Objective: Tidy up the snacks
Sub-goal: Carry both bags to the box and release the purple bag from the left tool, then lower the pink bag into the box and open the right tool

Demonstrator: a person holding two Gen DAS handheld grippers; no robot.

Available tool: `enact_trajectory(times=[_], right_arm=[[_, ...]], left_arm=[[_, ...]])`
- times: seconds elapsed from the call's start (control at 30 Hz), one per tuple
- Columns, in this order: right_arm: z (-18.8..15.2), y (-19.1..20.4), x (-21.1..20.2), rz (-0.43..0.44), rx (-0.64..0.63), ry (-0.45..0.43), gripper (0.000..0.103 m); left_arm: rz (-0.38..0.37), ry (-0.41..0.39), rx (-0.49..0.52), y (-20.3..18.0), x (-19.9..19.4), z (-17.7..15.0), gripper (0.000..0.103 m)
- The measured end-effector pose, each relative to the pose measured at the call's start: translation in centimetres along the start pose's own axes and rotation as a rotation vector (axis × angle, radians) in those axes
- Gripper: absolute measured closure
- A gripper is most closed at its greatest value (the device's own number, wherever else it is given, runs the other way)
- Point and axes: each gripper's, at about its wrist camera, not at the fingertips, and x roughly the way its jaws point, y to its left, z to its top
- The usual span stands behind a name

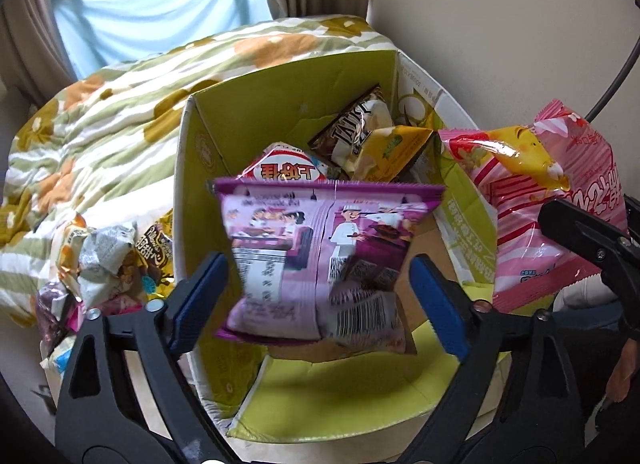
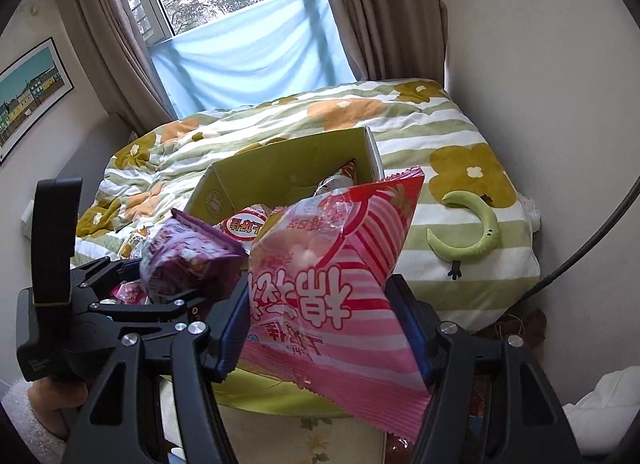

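Note:
A purple snack bag hangs over the open green cardboard box, between the blue pads of my left gripper. The gripper is open, with a gap on each side of the bag. Inside the box lie a red-and-white pack, a brown pack and a yellow pack. My right gripper is shut on a pink striped snack bag, held just right of the box near its front corner. The purple bag also shows in the right wrist view.
The box sits on a bed with a flowered, striped quilt. A heap of loose snack packs lies left of the box. A green crescent toy rests on the quilt to the right. A wall runs close on the right.

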Motion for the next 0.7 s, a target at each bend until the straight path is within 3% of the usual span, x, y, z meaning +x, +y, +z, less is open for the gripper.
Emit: enact_trajectory(times=[0.37,0.7], right_arm=[[-0.2,0.1,0.0,0.019,0.001,-0.006,0.042],[0.9,2.1,3.6,0.024,-0.063,0.081,0.04]], left_arm=[[0.036,-0.023,0.013,1.7,-2.8,-2.3,0.001],[0.071,-0.004,-0.075,4.6,-4.2,-4.1,0.001]])
